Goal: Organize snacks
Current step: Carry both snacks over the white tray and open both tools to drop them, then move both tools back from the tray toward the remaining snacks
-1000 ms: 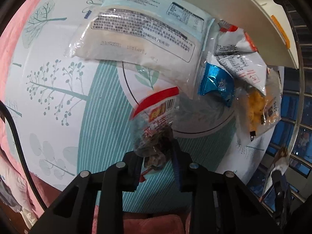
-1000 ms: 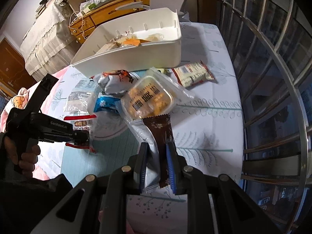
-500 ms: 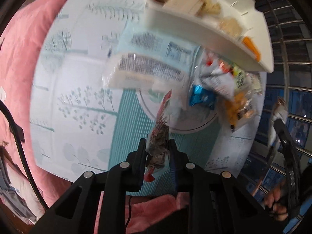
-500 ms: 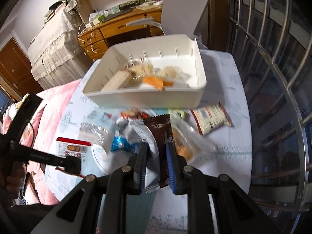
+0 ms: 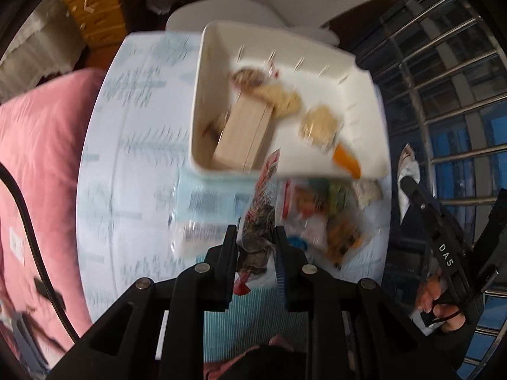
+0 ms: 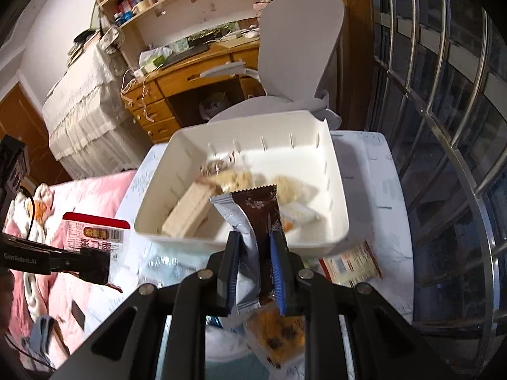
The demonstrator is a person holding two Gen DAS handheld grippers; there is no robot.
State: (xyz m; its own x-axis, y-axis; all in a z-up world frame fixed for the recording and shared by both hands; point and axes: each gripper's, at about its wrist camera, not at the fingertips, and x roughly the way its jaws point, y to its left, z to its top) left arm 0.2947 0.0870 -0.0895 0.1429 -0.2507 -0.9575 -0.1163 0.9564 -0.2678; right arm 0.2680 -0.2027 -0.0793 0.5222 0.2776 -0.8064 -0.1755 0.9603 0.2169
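Note:
My left gripper point(image 5: 256, 237) is shut on a clear snack bag with a red top point(image 5: 261, 209), held above the table near the front wall of the white bin point(image 5: 202, 95). That bag point(image 6: 95, 234) and the left gripper point(image 6: 95, 262) show at the left of the right wrist view. My right gripper point(image 6: 255, 247) is shut on a brown and silver wrapper point(image 6: 259, 218), lifted in front of the white bin point(image 6: 240, 237). The bin holds a beige box point(image 5: 244, 133) and several biscuit packs point(image 5: 318, 125). The right gripper's handle and a hand point(image 5: 443, 300) appear at the right edge.
More snack packs point(image 5: 320, 218) lie on the patterned tablecloth point(image 5: 133, 158) in front of the bin. An orange cake pack point(image 6: 275, 335) sits below my right gripper, another pack point(image 6: 351, 262) to its right. A grey chair point(image 6: 298, 50), wooden desk, pink bedding point(image 5: 41, 158) and window bars surround the table.
Both grippers have risen with their packs and moved toward the bin, whose inside now shows in both views. The left gripper's bag has turned edge-on.

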